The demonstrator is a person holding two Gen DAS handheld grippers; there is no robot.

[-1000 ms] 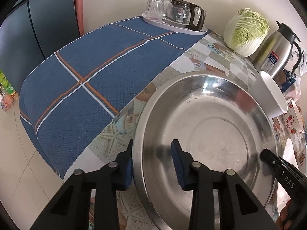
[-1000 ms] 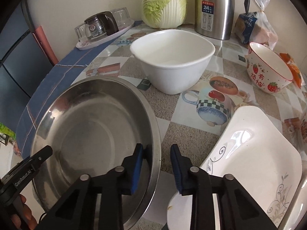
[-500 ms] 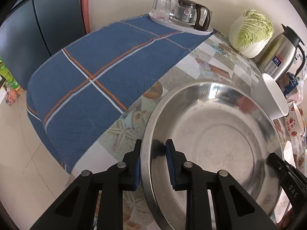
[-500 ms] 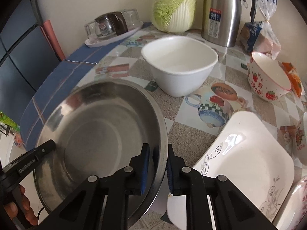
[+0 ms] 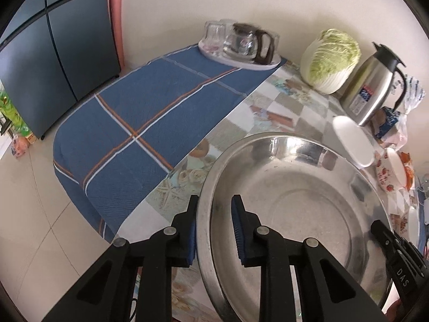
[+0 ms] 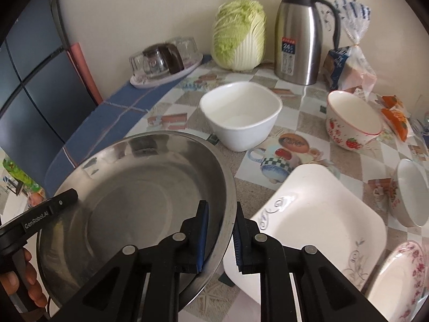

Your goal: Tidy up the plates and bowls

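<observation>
Left wrist view: the left gripper (image 5: 214,225) and right gripper (image 6: 220,230) each clamp opposite rims of the steel basin (image 5: 300,204).

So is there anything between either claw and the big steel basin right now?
Nothing visible: the left claw and the right claw are each clamped on the steel basin's rim at opposite sides, one pad inside and one outside.

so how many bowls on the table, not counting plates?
4 in view: steel bowl front left; white square bowl behind it; strawberry bowl further right; another bowl at the right edge, partly cut off. More may lie out of frame.
</observation>
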